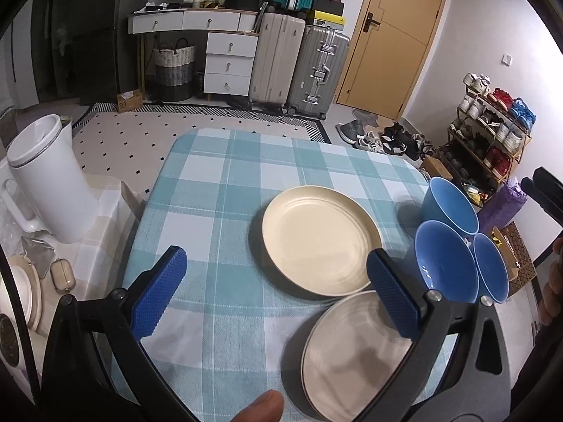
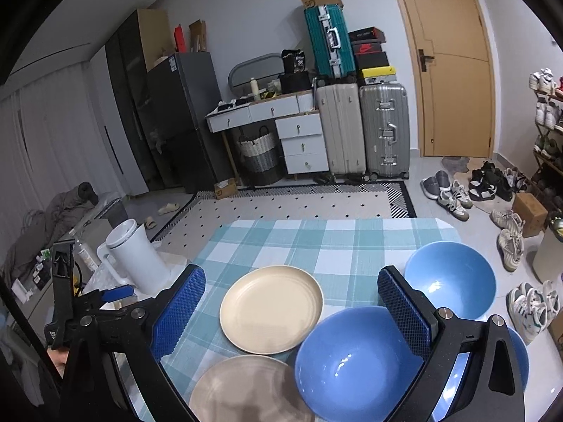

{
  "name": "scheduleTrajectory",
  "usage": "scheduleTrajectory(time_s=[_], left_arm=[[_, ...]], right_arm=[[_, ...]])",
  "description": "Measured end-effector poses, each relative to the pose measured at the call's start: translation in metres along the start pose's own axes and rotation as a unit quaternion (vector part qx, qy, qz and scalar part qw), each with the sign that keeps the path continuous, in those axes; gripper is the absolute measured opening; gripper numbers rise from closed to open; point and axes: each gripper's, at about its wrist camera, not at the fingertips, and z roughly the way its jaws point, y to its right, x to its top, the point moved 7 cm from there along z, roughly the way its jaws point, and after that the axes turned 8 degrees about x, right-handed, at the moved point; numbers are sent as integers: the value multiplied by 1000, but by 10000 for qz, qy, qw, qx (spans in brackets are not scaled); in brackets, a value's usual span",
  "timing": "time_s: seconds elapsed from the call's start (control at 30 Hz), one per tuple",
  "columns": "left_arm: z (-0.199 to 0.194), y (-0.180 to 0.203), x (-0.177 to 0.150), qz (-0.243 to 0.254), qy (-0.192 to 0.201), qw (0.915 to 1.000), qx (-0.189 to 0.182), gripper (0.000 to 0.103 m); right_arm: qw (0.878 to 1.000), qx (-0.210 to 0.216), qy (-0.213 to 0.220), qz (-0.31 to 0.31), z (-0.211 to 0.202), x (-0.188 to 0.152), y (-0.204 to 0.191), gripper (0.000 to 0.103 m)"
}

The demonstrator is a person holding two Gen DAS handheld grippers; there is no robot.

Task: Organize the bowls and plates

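Note:
Two cream plates lie on the blue checked tablecloth (image 1: 218, 190): a far plate (image 1: 320, 241) (image 2: 271, 309) and a near plate (image 1: 355, 355) (image 2: 246, 390) whose far rim meets the far plate's near edge. Three blue bowls stand at the right: far (image 1: 448, 204) (image 2: 452, 281), middle (image 1: 445, 260) (image 2: 355, 362), and near one (image 1: 491, 267) (image 2: 519, 355). My left gripper (image 1: 274, 295) is open and empty above the cloth, its right finger (image 1: 392, 297) over the near plate's rim. My right gripper (image 2: 292, 309) is open and empty above the far plate and the middle bowl.
A white kettle (image 1: 45, 179) (image 2: 137, 260) stands on a side surface left of the table. Behind are a patterned rug (image 1: 197, 126), suitcases (image 1: 299, 63), white drawers (image 1: 228, 63), a door (image 1: 390, 35) and a shoe rack (image 1: 492, 130).

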Motion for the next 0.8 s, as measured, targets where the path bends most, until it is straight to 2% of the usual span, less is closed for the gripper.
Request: scheduleTrajectory(time_s=[0.47, 0.8], left_arm=[[63, -7, 6, -103, -396, 9991, 107, 102], [97, -8, 8, -174, -588, 9980, 166, 102]], right_arm=[[9933, 107, -1137, -203, 95, -14, 13, 100], [9848, 141, -1726, 131, 148, -25, 42, 100]])
